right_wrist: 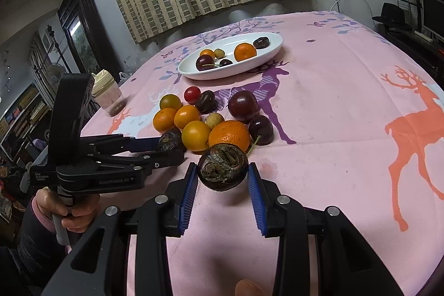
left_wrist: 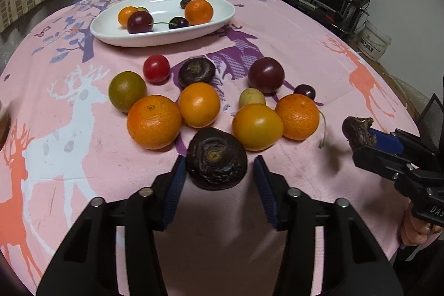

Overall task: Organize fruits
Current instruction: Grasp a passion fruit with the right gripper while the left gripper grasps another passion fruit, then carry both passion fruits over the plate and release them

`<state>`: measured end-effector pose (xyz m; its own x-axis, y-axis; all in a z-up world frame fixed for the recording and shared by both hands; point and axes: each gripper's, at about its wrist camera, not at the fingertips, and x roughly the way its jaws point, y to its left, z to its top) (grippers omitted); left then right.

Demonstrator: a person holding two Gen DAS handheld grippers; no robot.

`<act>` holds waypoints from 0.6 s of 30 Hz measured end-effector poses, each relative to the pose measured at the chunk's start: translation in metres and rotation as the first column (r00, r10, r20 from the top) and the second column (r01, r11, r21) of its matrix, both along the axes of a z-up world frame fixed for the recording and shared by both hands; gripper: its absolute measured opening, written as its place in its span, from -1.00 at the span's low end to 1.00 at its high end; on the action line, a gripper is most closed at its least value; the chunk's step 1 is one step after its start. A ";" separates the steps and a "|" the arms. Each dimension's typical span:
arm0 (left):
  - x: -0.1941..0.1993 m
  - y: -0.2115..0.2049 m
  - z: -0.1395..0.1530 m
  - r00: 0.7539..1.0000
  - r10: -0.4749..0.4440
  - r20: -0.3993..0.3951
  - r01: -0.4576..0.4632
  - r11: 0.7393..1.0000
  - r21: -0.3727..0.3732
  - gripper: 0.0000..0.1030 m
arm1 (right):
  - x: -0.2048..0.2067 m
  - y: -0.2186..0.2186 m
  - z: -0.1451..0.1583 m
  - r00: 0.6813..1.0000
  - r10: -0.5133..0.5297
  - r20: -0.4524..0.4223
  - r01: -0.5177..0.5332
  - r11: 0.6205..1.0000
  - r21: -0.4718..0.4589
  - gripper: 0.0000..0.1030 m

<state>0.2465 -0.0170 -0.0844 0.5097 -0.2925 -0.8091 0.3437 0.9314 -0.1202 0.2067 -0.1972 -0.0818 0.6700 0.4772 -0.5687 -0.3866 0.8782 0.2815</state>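
Note:
A dark water chestnut (left_wrist: 216, 161) lies on the pink cloth between the fingers of my left gripper (left_wrist: 219, 158). The left pad touches it, and a thin strip of cloth shows before the right pad. From the right wrist view the left gripper (right_wrist: 172, 149) straddles that chestnut (right_wrist: 169, 140) at the near edge of the fruit pile. My right gripper (right_wrist: 222, 167) is shut on a second chestnut (right_wrist: 223, 171) and holds it above the cloth; in the left wrist view that gripper (left_wrist: 362, 143) is at the right. A white oval plate (left_wrist: 111, 38) at the back holds oranges, cherries and a chestnut.
Loose oranges (left_wrist: 154, 121), a plum (left_wrist: 266, 75), a cherry tomato (left_wrist: 156, 68), a green citrus (left_wrist: 127, 90) and a small yellow fruit (left_wrist: 252, 97) crowd the middle. A jar with a cream lid (right_wrist: 106, 96) stands at the left table edge. A hand (right_wrist: 75, 212) grips the left tool.

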 end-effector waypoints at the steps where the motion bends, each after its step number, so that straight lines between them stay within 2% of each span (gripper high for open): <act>1: -0.001 0.002 0.001 1.000 0.000 -0.002 0.000 1.000 -0.011 -0.16 | 0.000 -0.001 0.000 1.000 0.006 -0.002 -0.006 1.000 0.005 -0.28; 5: -0.007 0.012 0.009 1.000 -0.026 -0.001 0.026 0.998 -0.049 -0.17 | 0.005 -0.003 0.011 0.999 0.052 -0.006 -0.052 0.998 0.031 -0.28; 10: 0.010 0.038 0.053 0.998 -0.025 0.056 0.032 0.991 -0.128 -0.17 | 0.040 0.001 0.057 0.995 0.070 0.076 -0.073 0.997 0.037 -0.28; 13: 0.049 0.052 0.078 0.994 0.043 0.104 -0.032 0.993 -0.114 -0.17 | 0.082 0.016 0.077 0.990 0.048 0.133 -0.047 0.999 -0.016 -0.28; 18: 0.144 0.065 0.083 0.983 0.167 0.077 -0.159 0.983 -0.096 -0.17 | 0.173 0.041 0.080 0.993 -0.013 0.121 0.025 0.995 -0.097 -0.28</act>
